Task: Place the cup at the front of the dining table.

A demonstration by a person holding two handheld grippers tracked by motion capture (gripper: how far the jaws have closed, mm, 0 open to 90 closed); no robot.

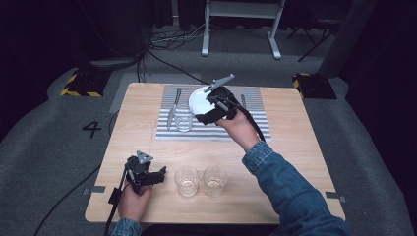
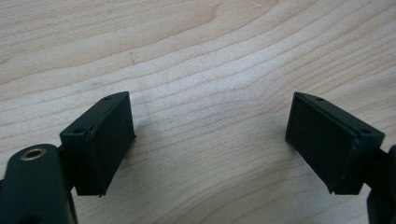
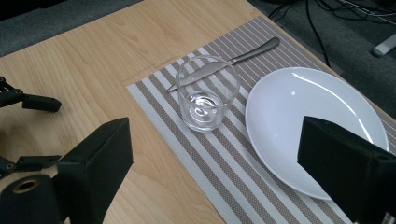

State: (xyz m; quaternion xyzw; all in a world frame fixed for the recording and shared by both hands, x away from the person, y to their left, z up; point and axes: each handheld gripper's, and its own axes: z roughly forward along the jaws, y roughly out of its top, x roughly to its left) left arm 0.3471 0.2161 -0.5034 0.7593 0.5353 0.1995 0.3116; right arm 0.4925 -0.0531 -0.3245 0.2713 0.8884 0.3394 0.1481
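A striped placemat (image 1: pixel 255 123) lies at the far middle of the wooden table (image 1: pixel 295 162). On it sit a white plate (image 1: pixel 199 98), an empty glass (image 1: pixel 183 118) and a knife (image 1: pixel 173 108) at the left. My right gripper (image 1: pixel 202 111) hovers over the plate's near side, open and holding nothing. Seen from the right gripper (image 3: pixel 215 154), the glass (image 3: pixel 208 93) stands ahead, the plate (image 3: pixel 308 121) to the right and the knife (image 3: pixel 233 58) behind the glass. My left gripper (image 1: pixel 160 173) rests low at the table's near left, open (image 2: pixel 210 135) over bare wood.
Two more empty glasses (image 1: pixel 187 180) (image 1: pixel 215 180) stand side by side near the front edge, just right of the left gripper. A fork (image 1: pixel 243 101) lies right of the plate. Dark floor with cables and a white stand's legs (image 1: pixel 241 29) lies beyond the table.
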